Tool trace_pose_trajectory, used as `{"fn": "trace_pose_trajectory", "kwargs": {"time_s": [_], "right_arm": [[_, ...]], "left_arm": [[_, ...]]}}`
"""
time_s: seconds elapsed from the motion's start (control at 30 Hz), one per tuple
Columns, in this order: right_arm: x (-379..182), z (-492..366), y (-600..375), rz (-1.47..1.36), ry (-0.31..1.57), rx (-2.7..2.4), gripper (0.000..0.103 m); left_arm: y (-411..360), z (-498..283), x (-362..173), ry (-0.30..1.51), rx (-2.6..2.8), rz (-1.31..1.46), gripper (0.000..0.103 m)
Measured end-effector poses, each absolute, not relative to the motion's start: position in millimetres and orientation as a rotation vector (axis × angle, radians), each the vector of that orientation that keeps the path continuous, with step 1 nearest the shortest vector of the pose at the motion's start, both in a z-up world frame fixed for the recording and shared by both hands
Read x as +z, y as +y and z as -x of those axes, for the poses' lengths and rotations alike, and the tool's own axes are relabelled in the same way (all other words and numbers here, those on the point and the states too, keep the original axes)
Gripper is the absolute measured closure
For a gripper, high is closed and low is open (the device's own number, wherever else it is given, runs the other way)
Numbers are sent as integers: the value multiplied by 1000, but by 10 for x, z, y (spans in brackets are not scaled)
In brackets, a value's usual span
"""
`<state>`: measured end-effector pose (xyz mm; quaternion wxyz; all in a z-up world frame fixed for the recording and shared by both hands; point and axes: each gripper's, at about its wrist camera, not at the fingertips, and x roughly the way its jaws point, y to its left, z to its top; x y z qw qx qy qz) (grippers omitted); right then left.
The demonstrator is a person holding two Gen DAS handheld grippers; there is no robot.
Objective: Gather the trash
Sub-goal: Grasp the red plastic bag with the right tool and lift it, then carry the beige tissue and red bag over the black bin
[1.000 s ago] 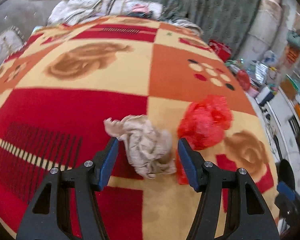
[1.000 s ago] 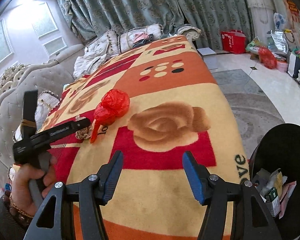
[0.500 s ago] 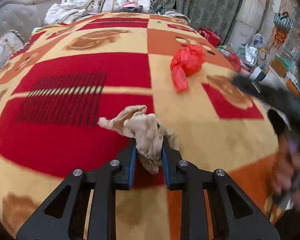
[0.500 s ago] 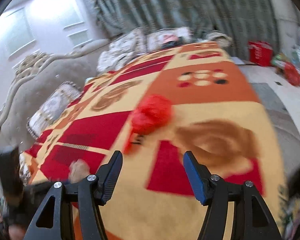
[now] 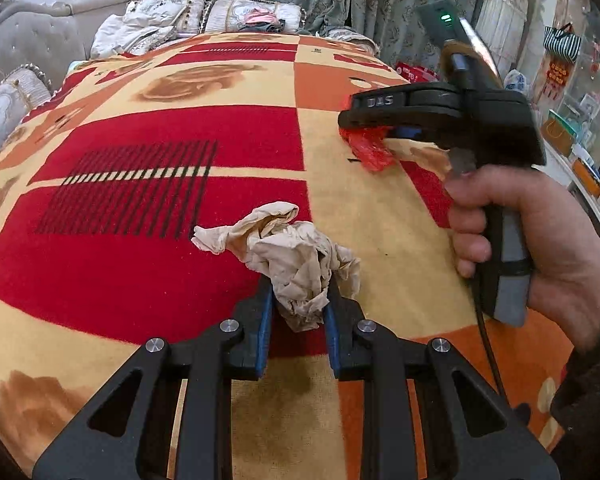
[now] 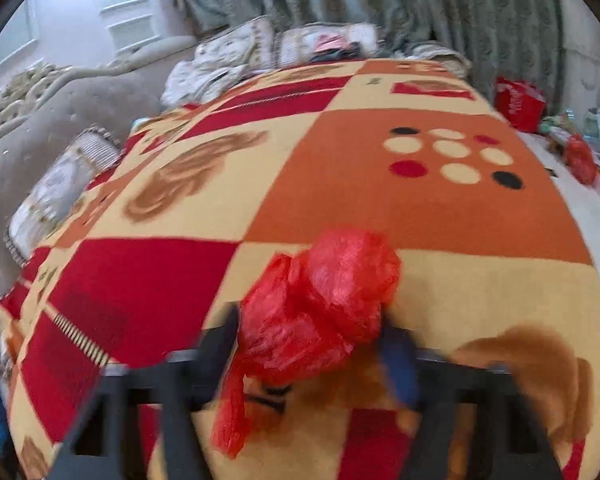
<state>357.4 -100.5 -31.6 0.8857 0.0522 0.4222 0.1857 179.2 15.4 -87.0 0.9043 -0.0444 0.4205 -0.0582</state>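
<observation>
Two bits of trash: the left gripper (image 5: 298, 314) pinches the crumpled paper (image 5: 296, 258) at lower centre above the blanket (image 5: 140, 216). The right gripper (image 6: 312, 344), blurred, seems half-closed around the red plastic bag (image 6: 320, 304) at centre. Squeeze fully before lifting, or the slippery bag may slide out.

both wrist views low, close — shared blanket (image 5: 236, 140)

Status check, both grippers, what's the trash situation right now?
Left gripper shut on crumpled paper. Right gripper around red plastic bag on blanket, blurred, closure unclear. Nothing in the way.
</observation>
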Motion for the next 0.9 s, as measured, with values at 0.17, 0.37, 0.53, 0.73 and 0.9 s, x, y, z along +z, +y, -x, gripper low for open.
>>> {"fn": "trace_pose_trajectory", "kwargs": {"time_s": [0.17,0.37,0.53,0.73,0.9], "right_arm": [[-49,-3169,-1152,-80,783,461,63],[210,-2363,-1476,-61,750,524,63],[48,-1608,-1785,-131,742,495,63],[35,-1477,-2024,-51,731,410,63],[124,-1450,-2333,-125,681,344,63]], "left_arm": [[162,-1789,-871,869,-120,92,82],[151,-1790,-874,871,-110,79,82],[117,-1777,-875,869,-95,60,82],[75,-1758,-876,865,-71,25,82],[8,-1744,-879,862,-47,-19,82]]}}
